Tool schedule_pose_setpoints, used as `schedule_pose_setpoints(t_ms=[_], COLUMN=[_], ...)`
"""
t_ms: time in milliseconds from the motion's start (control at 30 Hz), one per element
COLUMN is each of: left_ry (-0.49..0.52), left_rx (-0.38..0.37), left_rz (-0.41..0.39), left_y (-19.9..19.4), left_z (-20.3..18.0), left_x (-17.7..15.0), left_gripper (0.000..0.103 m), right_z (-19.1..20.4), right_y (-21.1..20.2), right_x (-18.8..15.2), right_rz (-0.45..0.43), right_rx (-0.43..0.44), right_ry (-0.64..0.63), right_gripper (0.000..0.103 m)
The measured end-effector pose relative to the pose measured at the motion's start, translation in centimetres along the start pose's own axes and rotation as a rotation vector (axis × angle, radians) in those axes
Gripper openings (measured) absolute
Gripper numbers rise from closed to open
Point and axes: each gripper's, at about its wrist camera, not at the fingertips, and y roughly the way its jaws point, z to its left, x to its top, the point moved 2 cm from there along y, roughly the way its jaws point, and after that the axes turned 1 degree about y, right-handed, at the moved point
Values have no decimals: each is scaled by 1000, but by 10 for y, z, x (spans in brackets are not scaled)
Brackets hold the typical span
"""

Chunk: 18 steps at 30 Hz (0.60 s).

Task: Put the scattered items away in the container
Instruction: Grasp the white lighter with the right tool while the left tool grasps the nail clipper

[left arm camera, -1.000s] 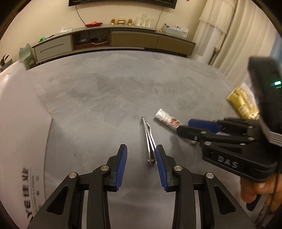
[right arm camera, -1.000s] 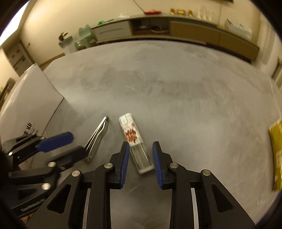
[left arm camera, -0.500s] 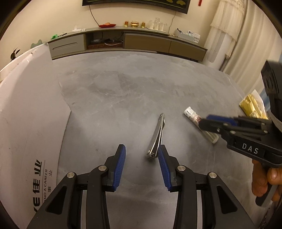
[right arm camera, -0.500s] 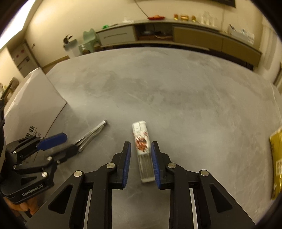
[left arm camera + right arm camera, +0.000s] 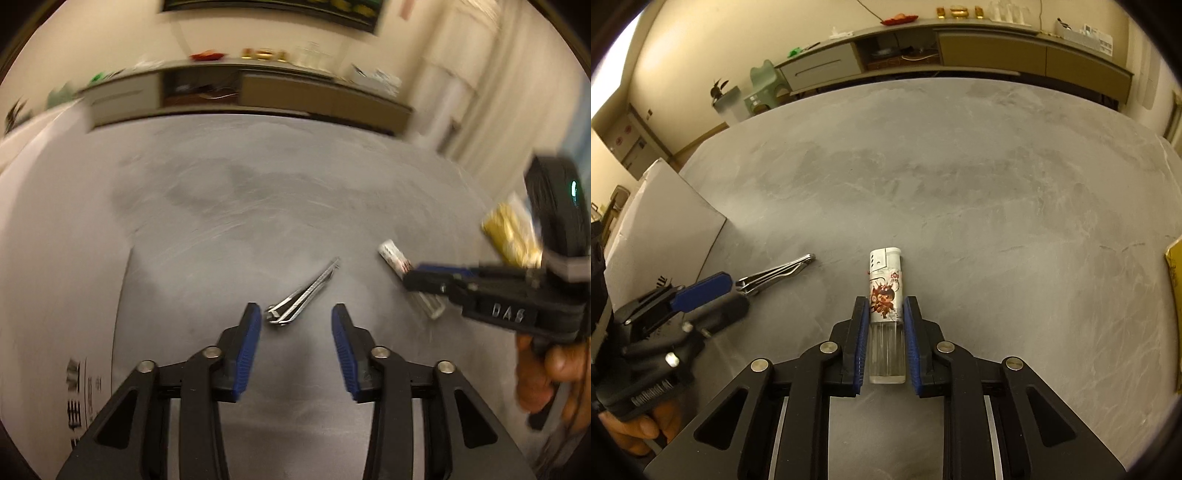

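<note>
Grey table [image 5: 960, 184]: my right gripper [image 5: 885, 339] pinches the lighter [image 5: 885, 295]; left gripper [image 5: 295, 332] gapes, off-centre, may nudge the clippers [image 5: 303, 293] away.

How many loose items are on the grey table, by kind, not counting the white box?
Lighter: 1
Nail clippers: 1
Yellow packet: 1
Total: 3
</note>
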Motion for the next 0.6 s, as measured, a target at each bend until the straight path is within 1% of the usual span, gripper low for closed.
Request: schedule_pose_setpoints(t_ms=[133, 200, 233, 267, 400, 467, 533, 600], left_ry=[123, 185, 194, 192, 183, 184, 198, 211], left_rx=[47, 66, 56, 52, 67, 65, 51, 17], left_rz=[19, 7, 7, 10, -15, -15, -12, -3], left_y=[18, 18, 18, 18, 18, 22, 24, 26], left_z=[-13, -21, -23, -24, -22, -23, -27, -30], left_x=[0, -1, -1, -1, 1, 1, 2, 6], left_gripper=[46, 40, 30, 29, 30, 39, 40, 37], right_z=[0, -1, 0, -1, 0, 0, 0, -1], right_y=[0, 0, 0, 1, 0, 1, 1, 1], right_x=[-2, -3, -3, -3, -3, -3, -3, -4], right_rz=[5, 6, 6, 6, 4, 2, -2, -4], right_rx=[6, 8, 9, 9, 9, 10, 10, 11], right_ry=[3, 6, 7, 8, 8, 6, 2, 1], right_gripper=[20, 20, 20, 20, 20, 20, 20, 20])
